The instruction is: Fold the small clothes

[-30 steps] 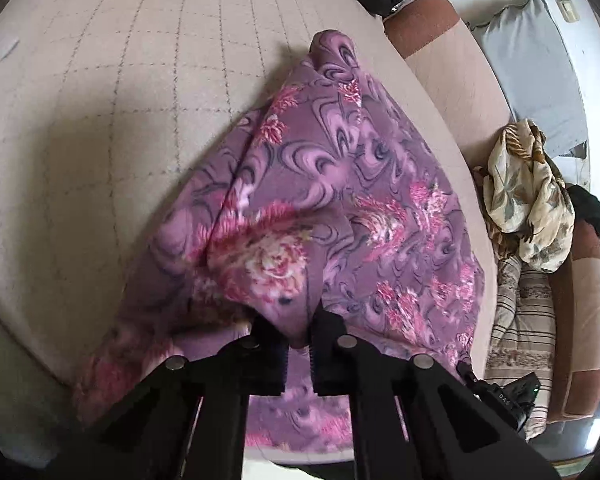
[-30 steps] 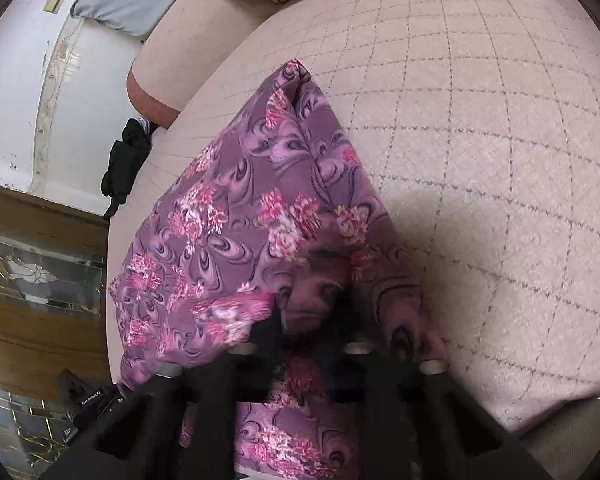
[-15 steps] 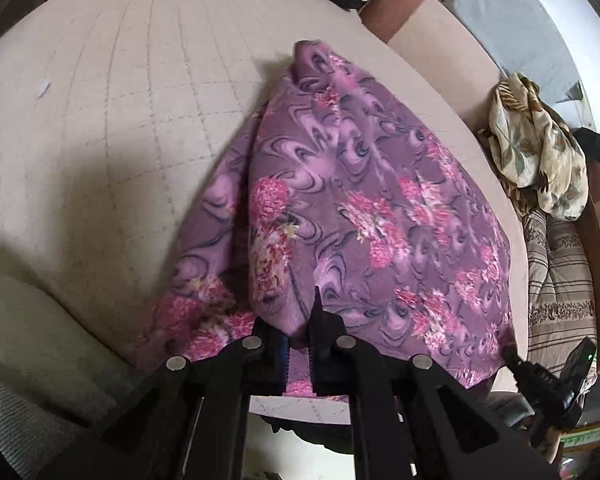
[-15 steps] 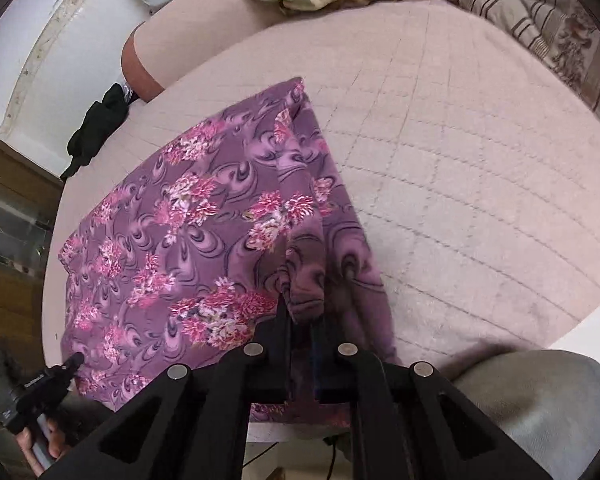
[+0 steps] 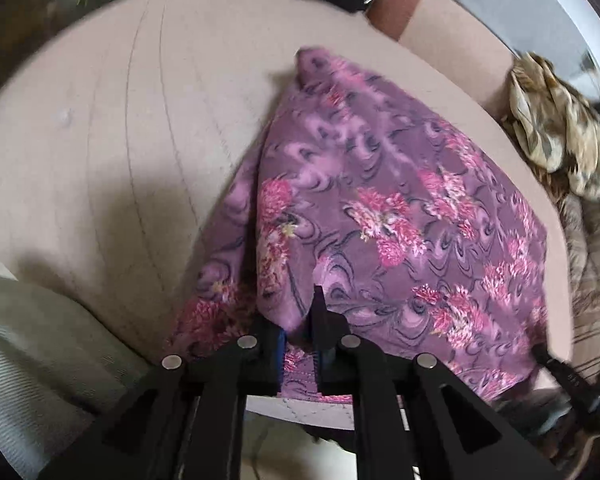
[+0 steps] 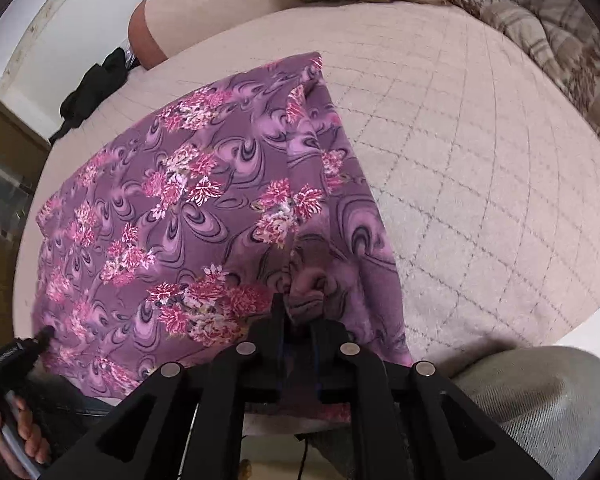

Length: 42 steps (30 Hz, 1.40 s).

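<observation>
My left gripper (image 5: 300,336) is clamped on the near edge of the purple floral cloth (image 5: 380,208), a soft fleecy fabric printed with dark swirls and pink flower clusters; a tongue of it is bunched between the black fingers (image 5: 320,320). My right gripper (image 6: 298,332) pinches the same cloth (image 6: 204,200) at the other near corner, where the material crumples into a thick wad between the pads. The cloth lies spread over a beige quilted cushion (image 6: 480,152) stitched in a grid of squares, with one side folded over along a long straight crease that runs away from me. Its far corner tapers to a rounded point (image 5: 312,64). Beyond the cushion sits a crumpled cream leaf-print fabric (image 5: 560,132), a striped blanket (image 6: 548,20), and a black garment (image 6: 96,88) heaped at the edge. The left view is motion-blurred.
</observation>
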Each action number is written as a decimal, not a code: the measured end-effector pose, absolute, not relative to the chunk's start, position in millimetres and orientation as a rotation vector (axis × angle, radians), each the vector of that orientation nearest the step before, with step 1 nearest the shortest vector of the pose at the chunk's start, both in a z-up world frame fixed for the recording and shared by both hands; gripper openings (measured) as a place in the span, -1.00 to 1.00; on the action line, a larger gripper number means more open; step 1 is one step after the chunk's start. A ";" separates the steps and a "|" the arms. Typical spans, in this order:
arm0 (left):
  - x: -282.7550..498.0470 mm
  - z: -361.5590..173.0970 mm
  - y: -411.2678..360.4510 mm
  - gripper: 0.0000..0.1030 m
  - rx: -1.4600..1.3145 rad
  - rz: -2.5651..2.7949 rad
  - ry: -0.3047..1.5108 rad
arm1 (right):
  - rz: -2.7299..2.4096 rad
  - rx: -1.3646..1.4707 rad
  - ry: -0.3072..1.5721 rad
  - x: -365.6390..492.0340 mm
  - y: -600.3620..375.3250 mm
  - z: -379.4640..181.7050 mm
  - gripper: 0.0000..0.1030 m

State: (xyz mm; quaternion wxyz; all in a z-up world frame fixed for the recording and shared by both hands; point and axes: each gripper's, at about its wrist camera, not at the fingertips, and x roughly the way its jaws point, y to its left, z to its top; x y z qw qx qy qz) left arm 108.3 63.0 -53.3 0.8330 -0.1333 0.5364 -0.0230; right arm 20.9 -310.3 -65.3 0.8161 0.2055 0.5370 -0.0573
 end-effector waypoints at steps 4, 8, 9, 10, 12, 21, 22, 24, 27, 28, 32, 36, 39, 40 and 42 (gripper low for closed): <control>101.8 -42.6 47.6 -0.69 -0.207 -0.029 1.080 | -0.143 0.364 1.094 12.5 -297.2 -52.5 -0.18; 86.9 -28.8 54.1 -0.49 -0.225 -0.036 1.011 | -0.153 0.396 0.989 -4.1 -307.2 -34.2 0.05; 82.7 -23.8 58.3 -0.34 -0.235 -0.039 0.988 | -0.160 0.404 0.963 -8.1 -309.6 -30.2 0.12; 77.4 -18.1 64.2 -0.22 -0.234 -0.029 0.954 | -0.161 0.412 0.941 -8.7 -308.5 -27.6 0.13; 72.1 -8.0 65.9 0.19 -0.224 0.001 0.896 | -0.163 0.428 0.898 -11.8 -309.2 -20.3 0.17; 74.4 -8.2 75.5 0.22 -0.244 0.012 0.908 | -0.141 0.497 0.752 -30.9 -323.4 4.8 0.43; 74.4 -9.0 76.1 0.22 -0.250 0.010 0.913 | -0.138 0.503 0.746 -31.2 -323.9 5.2 0.44; 74.8 -9.4 76.0 0.22 -0.252 0.001 0.914 | -0.128 0.509 0.735 -31.9 -323.2 6.9 0.48; 73.1 -8.9 74.6 0.22 -0.238 0.001 0.912 | -0.123 0.495 0.728 -31.0 -321.4 9.9 0.52; 73.1 -9.1 74.2 0.22 -0.236 0.000 0.914 | -0.123 0.495 0.725 -30.8 -321.6 9.9 0.52; 73.7 -9.1 75.0 0.22 -0.235 0.004 0.915 | -0.110 0.500 0.693 -33.6 -322.4 16.3 0.56; 74.2 -10.3 75.0 0.22 -0.236 0.009 0.922 | -0.073 0.482 0.679 -33.0 -316.2 26.4 0.60; 75.1 -11.4 75.5 0.26 -0.240 0.011 0.926 | -0.013 0.489 0.692 -26.5 -307.1 31.0 0.61; 75.3 -11.6 76.0 0.27 -0.242 0.011 0.926 | 0.007 0.496 0.697 -23.6 -304.1 32.2 0.61; 75.4 -11.5 76.9 0.32 -0.247 0.012 0.923 | 0.045 0.514 0.703 -16.0 -295.7 35.5 0.61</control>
